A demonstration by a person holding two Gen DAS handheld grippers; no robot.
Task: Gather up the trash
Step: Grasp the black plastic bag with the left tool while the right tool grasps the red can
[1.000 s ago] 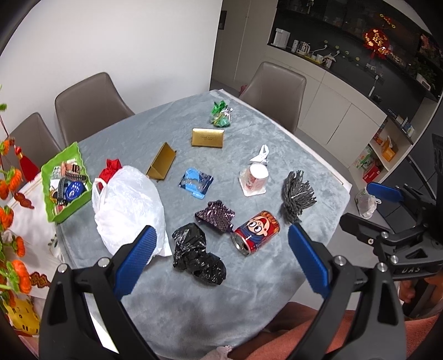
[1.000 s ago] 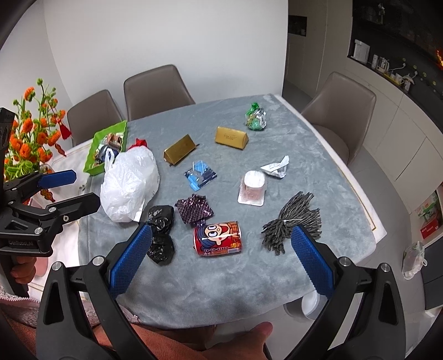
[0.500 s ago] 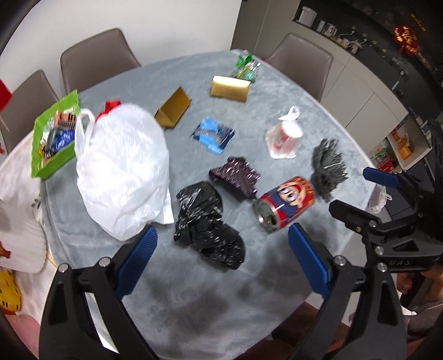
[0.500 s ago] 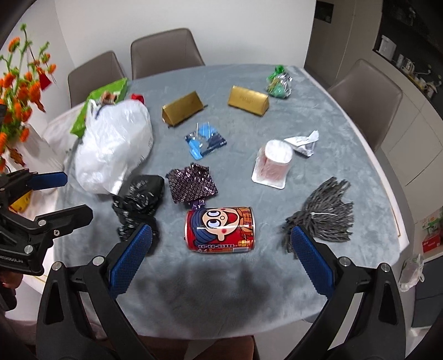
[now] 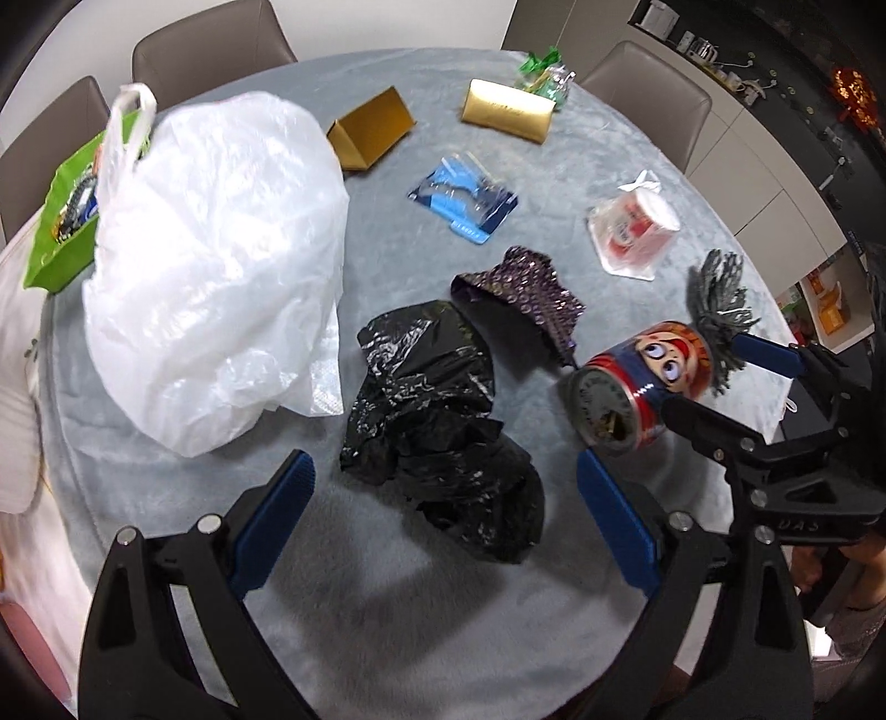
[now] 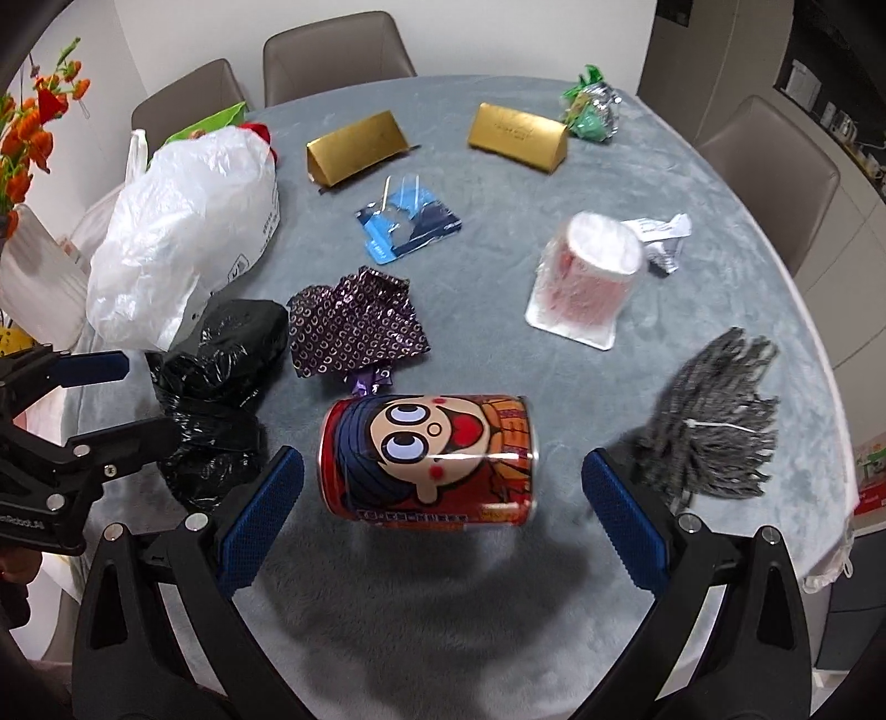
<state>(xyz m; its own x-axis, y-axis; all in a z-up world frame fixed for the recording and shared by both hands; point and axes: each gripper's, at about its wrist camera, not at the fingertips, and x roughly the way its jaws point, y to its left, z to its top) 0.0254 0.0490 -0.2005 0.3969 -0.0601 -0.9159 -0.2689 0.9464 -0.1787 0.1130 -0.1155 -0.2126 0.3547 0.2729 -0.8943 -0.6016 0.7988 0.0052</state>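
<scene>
A crumpled black plastic bag (image 5: 437,410) lies on the grey tablecloth just ahead of my open, empty left gripper (image 5: 443,515); it also shows in the right wrist view (image 6: 216,382). A red cartoon can (image 6: 429,459) lies on its side between the fingers of my open right gripper (image 6: 443,520), untouched; it also shows in the left wrist view (image 5: 642,387). A white plastic bag (image 5: 210,249) stands at the left. A purple patterned wrapper (image 6: 354,327), a blue packet (image 6: 407,221), a plastic-wrapped cup (image 6: 587,277) and a grey fibre bundle (image 6: 714,426) lie around.
Two gold boxes (image 6: 357,147) (image 6: 518,135), a green foil wrapper (image 6: 590,108) and a crumpled white paper (image 6: 662,235) lie farther back. A green tray (image 5: 61,199) sits at the far left. Chairs (image 6: 332,50) ring the table. Orange flowers (image 6: 33,122) stand at the left.
Both grippers have moved down and forward toward the table. The black bag now lies close before the left gripper and the can lies between the right fingers. Both stay open.
</scene>
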